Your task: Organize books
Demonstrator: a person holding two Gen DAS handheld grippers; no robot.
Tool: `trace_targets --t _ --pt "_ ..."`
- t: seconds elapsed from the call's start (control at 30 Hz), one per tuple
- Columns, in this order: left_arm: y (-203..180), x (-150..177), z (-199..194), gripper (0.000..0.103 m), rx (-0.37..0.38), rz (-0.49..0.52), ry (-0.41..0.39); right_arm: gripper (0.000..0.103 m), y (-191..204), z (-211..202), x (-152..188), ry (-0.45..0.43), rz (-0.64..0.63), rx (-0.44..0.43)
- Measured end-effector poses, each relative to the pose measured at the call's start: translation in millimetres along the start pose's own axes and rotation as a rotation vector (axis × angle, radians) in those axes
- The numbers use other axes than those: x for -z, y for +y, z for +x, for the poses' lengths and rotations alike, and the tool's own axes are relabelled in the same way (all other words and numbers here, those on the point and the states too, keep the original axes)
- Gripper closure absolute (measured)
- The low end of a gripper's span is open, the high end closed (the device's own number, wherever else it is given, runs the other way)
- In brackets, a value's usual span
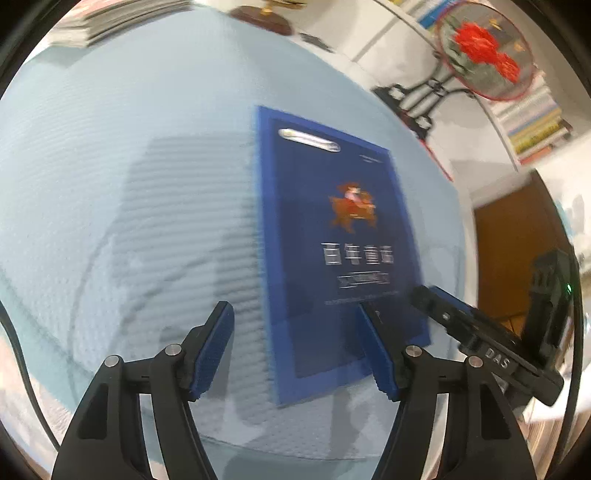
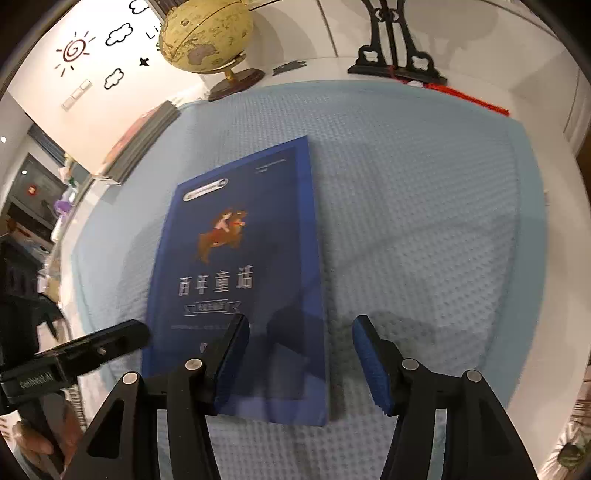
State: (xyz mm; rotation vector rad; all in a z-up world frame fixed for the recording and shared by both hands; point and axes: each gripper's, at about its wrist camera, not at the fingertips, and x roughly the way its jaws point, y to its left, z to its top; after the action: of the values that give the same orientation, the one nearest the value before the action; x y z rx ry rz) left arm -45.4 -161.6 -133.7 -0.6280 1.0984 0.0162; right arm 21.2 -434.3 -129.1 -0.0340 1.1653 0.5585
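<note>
A dark blue book (image 1: 332, 240) with white characters and a small rider picture lies flat on the light blue cloth (image 1: 129, 166). My left gripper (image 1: 299, 350) stands open low over the book's near end, with the book's left edge between its fingers and no pad pressing on it. My right gripper (image 2: 303, 363) is open too, straddling the right edge of the book (image 2: 240, 277), its left finger over the cover. A black finger of the right gripper (image 1: 443, 314) reaches in at the book's near right corner. One finger of the left gripper (image 2: 122, 338) shows at the book's left side.
A stack of books (image 2: 144, 140) lies at the cloth's far left edge. A globe (image 2: 207, 33) and a black ornate stand (image 2: 395, 55) are behind the cloth. A round fan with red flowers (image 1: 484, 48) stands before shelved books (image 1: 535, 122).
</note>
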Motion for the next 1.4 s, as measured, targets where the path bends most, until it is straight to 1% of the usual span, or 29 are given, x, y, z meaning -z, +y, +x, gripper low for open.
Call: trace_targets --t 0.03,0.07,0.1,0.13,0.17,0.23,0.33,0.37,0.43,0.47,0.5,0.57,0.67,0.7,0.73,0.8,0.83,0.87,0.93,0.97,1.0,1.07,1.13,1.17,1.2,1.27,1.3,1.33,1.4 --pt "1.9 0.8 -0.4 0.046 0.003 -0.014 -0.012 0.058 -0.5 0.0 3.3 0.001 -0.003 0.016" --pt "2.0 1.6 -1.0 0.046 0.008 -0.025 -0.024 0.061 -1.0 -1.3 5.8 -0.006 -0.005 0.018" --pt "1.4 2.5 -0.1 0.047 0.011 -0.036 -0.033 0.063 -1.0 -1.8 7.5 -0.01 -0.004 0.011" --pt "-0.2 3.0 1.2 0.05 0.012 -0.034 -0.039 0.068 -0.9 -1.9 10.1 -0.011 0.0 -0.006" --pt "-1.4 4.5 2.7 0.054 0.018 -0.027 -0.037 0.069 -2.0 -2.2 9.1 -0.011 0.004 -0.02" --pt "-6.4 5.7 3.8 0.056 0.03 -0.009 -0.039 0.069 -1.1 -1.2 12.6 -0.014 0.013 -0.058" --pt "-11.0 4.9 0.3 0.056 0.045 -0.018 -0.035 0.069 -1.1 1.0 11.6 -0.02 0.006 -0.05" --pt "-12.9 3.8 -0.7 0.056 0.068 -0.032 -0.038 0.069 -2.3 1.5 10.4 -0.019 0.011 -0.055" --pt "-12.8 1.4 -16.7 0.056 0.179 -0.077 -0.068 0.069 -9.1 0.7 10.3 -0.018 0.032 -0.086" --pt "-12.2 -0.8 -26.4 0.056 0.263 -0.105 -0.078 0.069 -14.0 0.4 11.3 -0.017 0.05 -0.11" --pt "-11.5 -2.0 -32.7 0.056 0.327 -0.133 -0.083 0.069 -20.2 0.0 12.2 -0.019 0.077 -0.143" --pt "-12.9 -4.7 -38.7 0.056 0.388 -0.162 -0.089 0.068 -30.2 0.1 12.7 -0.017 0.124 -0.201" --pt "-17.6 -6.2 -29.5 0.056 0.348 -0.143 -0.089 0.068 -40.7 0.1 13.6 -0.004 0.178 -0.253" --pt "-15.7 -4.8 -21.3 0.056 0.331 -0.15 -0.082 0.068 -41.8 0.0 13.3 -0.001 0.187 -0.26" --pt "-13.2 -4.2 -12.8 0.056 0.332 -0.163 -0.072 0.068 -42.2 -0.1 13.5 0.0 0.193 -0.264" --pt "-8.3 -1.7 4.5 0.062 0.408 -0.229 -0.026 0.068 -41.0 -0.8 14.6 0.0 0.188 -0.263" --pt "-7.6 0.0 9.5 0.062 0.432 -0.249 -0.014 0.068 -37.0 -0.8 15.0 -0.002 0.181 -0.26" --pt "-7.4 2.8 12.4 0.062 0.438 -0.252 -0.005 0.068 -34.5 -1.7 16.0 -0.006 0.17 -0.249" --pt "-12.0 4.6 21.4 0.066 0.412 -0.239 0.007 0.068 -33.6 -1.9 16.6 -0.007 0.167 -0.247" --pt "-10.8 5.2 24.9 0.073 0.412 -0.243 0.016 0.068 -34.2 -2.0 16.9 -0.007 0.172 -0.252" --pt "-8.5 5.7 30.1 0.077 0.419 -0.259 0.029 0.068 -36.3 -1.7 16.6 -0.005 0.184 -0.262" --pt "-0.1 6.3 36.6 0.08 0.443 -0.317 0.041 0.068 -40.7 -1.0 15.5 0.005 0.213 -0.286" --pt "7.1 6.7 38.5 0.084 0.501 -0.38 0.049 0.068 -45.3 0.1 14.3 0.019 0.24 -0.311" --pt "9.1 6.5 38.2 0.084 0.524 -0.4 0.052 0.067 -47.8 1.1 13.7 0.026 0.26 -0.332" --pt "10.9 5.3 38.1 0.084 0.564 -0.436 0.061 0.065 -51.4 1.0 14.8 0.032 0.286 -0.359" --pt "12.0 3.2 39.7 0.084 0.625 -0.47 0.076 0.047 -59.6 1.7 16.5 0.042 0.361 -0.455" --pt "11.6 1.8 40.7 0.084 0.655 -0.482 0.093 0.045 -64.2 3.3 18.0 0.047 0.403 -0.504" --pt "11.8 1.1 40.7 0.084 0.667 -0.491 0.099 0.043 -68.7 5.1 19.8 0.053 0.44 -0.544" --pt "10.4 -1.2 39.3 0.084 0.688 -0.505 0.109 0.043 -76.7 9.6 22.2 0.059 0.487 -0.609"
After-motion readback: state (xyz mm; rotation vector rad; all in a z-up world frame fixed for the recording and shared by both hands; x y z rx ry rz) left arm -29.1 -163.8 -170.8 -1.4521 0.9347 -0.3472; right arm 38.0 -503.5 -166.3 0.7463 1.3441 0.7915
